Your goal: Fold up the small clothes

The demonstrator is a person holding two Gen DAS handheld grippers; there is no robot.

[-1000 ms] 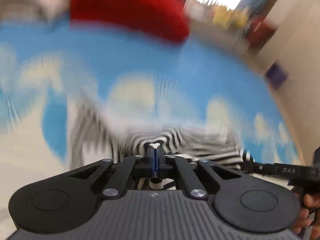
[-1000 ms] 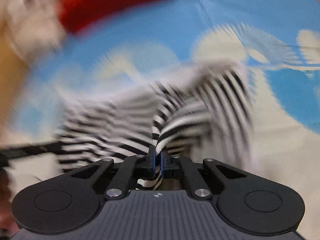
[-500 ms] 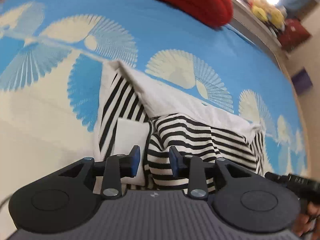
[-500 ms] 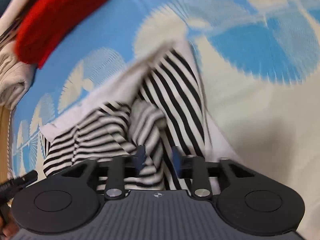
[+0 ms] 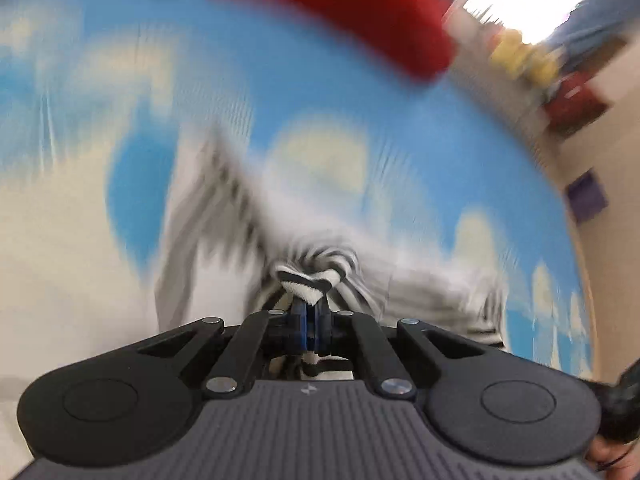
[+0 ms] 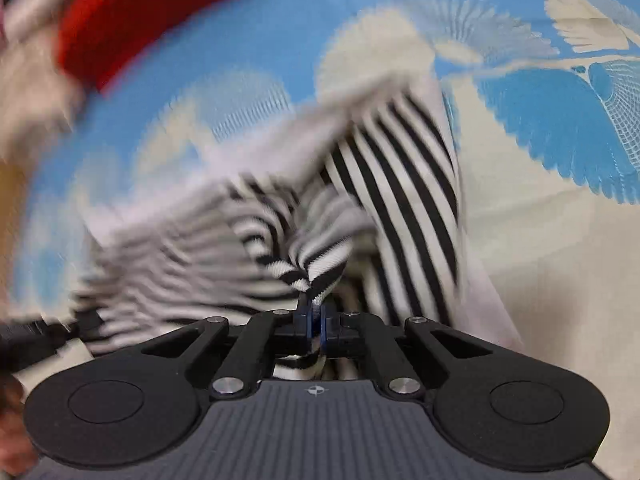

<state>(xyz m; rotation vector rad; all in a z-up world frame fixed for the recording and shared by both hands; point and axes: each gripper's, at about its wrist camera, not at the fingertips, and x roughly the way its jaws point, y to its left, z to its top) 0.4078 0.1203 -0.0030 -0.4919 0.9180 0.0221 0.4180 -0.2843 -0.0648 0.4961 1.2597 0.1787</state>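
A black-and-white striped garment [image 6: 404, 184] lies crumpled on a blue and cream patterned sheet [image 6: 540, 216]. My right gripper [image 6: 315, 312] is shut on a bunched fold of the striped cloth, which sticks up between its pads. In the left wrist view, blurred by motion, the same striped garment [image 5: 224, 216] spreads ahead, and my left gripper [image 5: 307, 316] is shut on another pinched fold of it. Part of the other gripper [image 6: 28, 336] shows at the left edge of the right wrist view.
A red garment [image 5: 352, 8] lies at the far side of the sheet [image 5: 280, 92], with pale folded cloth [image 6: 28, 92] beside it. The floor and some coloured objects [image 5: 532, 60] show past the sheet's right edge. A hand [image 5: 612, 456] shows at the lower right corner.
Both grippers let go of the striped cloth, stood open over it half a second ago, and have shut again on new folds. Both views have dropped closer to the sheet.
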